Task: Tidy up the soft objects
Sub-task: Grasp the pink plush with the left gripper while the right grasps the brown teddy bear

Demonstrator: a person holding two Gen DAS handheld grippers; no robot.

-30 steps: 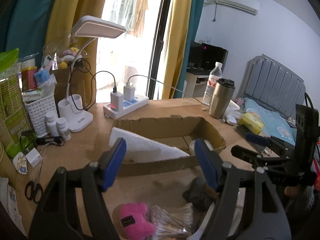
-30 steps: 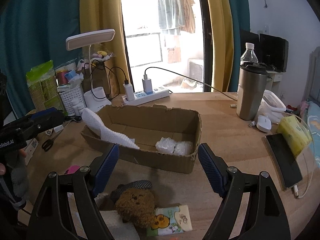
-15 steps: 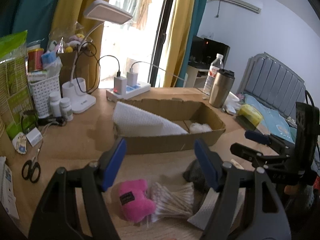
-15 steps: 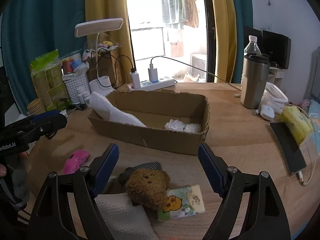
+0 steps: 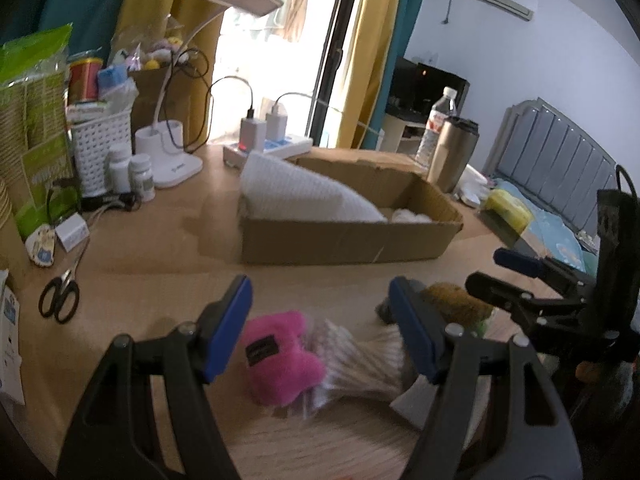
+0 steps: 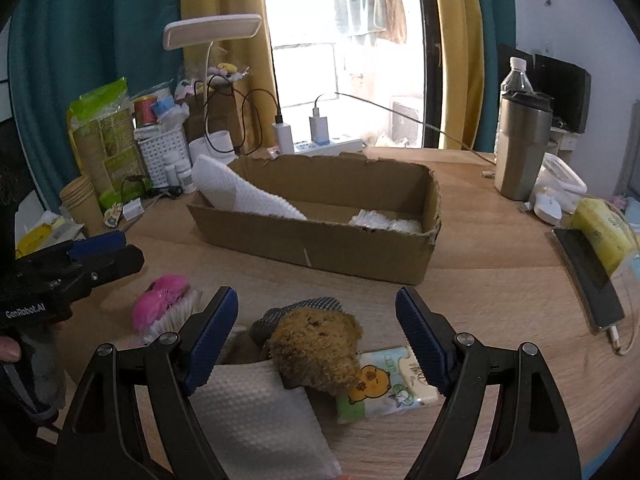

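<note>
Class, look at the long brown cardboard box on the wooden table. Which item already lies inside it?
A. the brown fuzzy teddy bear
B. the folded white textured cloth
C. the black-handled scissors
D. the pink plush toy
B: the folded white textured cloth leans in one end of the long brown cardboard box, while the other three lie outside it on the table.

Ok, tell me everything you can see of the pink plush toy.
The pink plush toy is small, fuzzy and bright pink, with a dark label patch on its near face. It lies on the wooden table before the cardboard box, resting against a bundle of cotton swabs. The open left hand-held gripper frames it without touching.
</note>
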